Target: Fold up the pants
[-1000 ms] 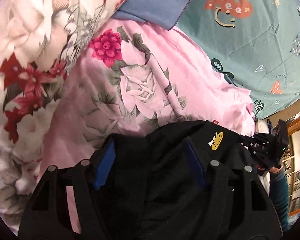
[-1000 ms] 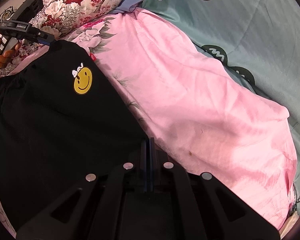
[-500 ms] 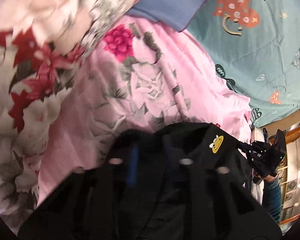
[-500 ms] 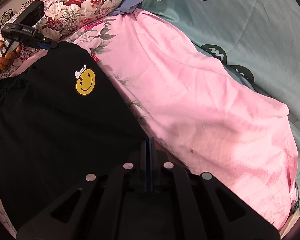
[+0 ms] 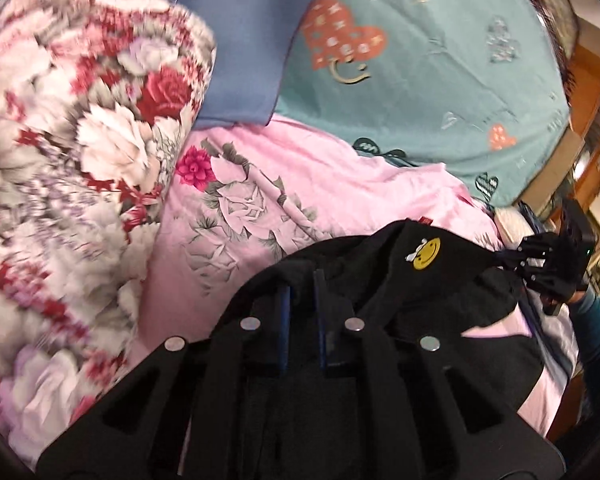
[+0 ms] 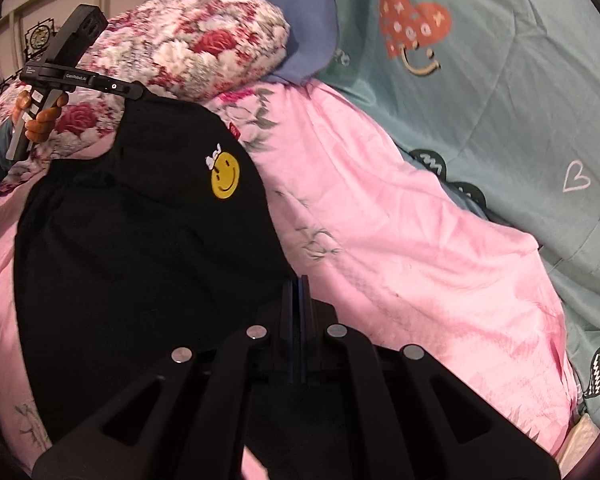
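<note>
Black pants (image 6: 140, 240) with a yellow smiley patch (image 6: 225, 176) hang stretched between my two grippers above a pink floral sheet (image 6: 380, 220). My left gripper (image 5: 302, 280) is shut on one corner of the pants (image 5: 380, 264), with cloth bunched between its blue pads. It also shows in the right wrist view (image 6: 134, 90) at the far corner. My right gripper (image 6: 298, 284) is shut on the near edge of the pants. It also shows in the left wrist view (image 5: 508, 258) at the right, pinching the far corner.
A rolled floral quilt (image 5: 60, 160) lies to the left. A blue pillow (image 5: 240, 40) and a teal blanket (image 5: 440, 80) with heart prints lie behind the pink sheet (image 5: 320, 184). Wooden furniture (image 5: 588, 112) stands at the far right.
My left gripper closed from open onto the pants corner and lifted it. The pants rose off the sheet and now hang taut between both grippers. The right gripper stayed shut.
</note>
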`<state>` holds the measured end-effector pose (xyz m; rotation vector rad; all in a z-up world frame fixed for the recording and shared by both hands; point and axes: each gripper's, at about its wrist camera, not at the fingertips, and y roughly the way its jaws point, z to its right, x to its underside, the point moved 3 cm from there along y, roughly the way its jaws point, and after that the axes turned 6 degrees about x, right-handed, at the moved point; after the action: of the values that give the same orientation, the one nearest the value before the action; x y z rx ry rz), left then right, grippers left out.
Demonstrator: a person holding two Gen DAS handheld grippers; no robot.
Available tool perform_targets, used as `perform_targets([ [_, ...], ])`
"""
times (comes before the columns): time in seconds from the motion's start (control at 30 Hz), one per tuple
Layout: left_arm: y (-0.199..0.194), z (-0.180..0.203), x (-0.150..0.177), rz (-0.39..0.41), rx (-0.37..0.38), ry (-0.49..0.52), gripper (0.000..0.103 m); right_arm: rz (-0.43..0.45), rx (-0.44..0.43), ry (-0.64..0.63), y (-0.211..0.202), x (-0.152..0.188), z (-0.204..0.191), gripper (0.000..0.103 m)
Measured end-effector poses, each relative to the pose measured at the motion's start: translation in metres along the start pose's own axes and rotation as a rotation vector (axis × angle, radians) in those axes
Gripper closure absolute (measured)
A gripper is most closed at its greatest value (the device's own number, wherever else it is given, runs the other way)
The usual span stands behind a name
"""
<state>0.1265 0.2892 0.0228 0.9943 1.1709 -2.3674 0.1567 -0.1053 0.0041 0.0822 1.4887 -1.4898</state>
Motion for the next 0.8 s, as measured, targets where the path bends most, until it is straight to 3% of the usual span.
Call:
perform_targets([
  [0.17, -0.048, 0.024, 0.041, 0.006, -0.01, 0.108, 0.093, 0.047, -0.056, -0.075, -0.049, 0.022, -0.055, 0.101],
  [0.27, -0.064, 0.029, 0.069, -0.008, -0.018, 0.123, 0.093, 0.053, -0.109, -0.098, -0.069, 0.045, -0.091, 0.101],
  [0.53, -0.07, -0.013, 0.133, -0.13, -0.146, -0.002, 0.09, -0.002, -0.283, -0.145, -0.07, 0.103, -0.187, 0.101],
  [0.7, -0.07, -0.02, 0.14, -0.168, -0.19, -0.04, 0.087, -0.06, -0.319, -0.172, -0.059, 0.118, -0.22, 0.101],
  [0.8, -0.083, -0.02, 0.137, -0.135, -0.212, -0.05, 0.089, -0.039, -0.337, -0.147, -0.066, 0.115, -0.22, 0.101],
])
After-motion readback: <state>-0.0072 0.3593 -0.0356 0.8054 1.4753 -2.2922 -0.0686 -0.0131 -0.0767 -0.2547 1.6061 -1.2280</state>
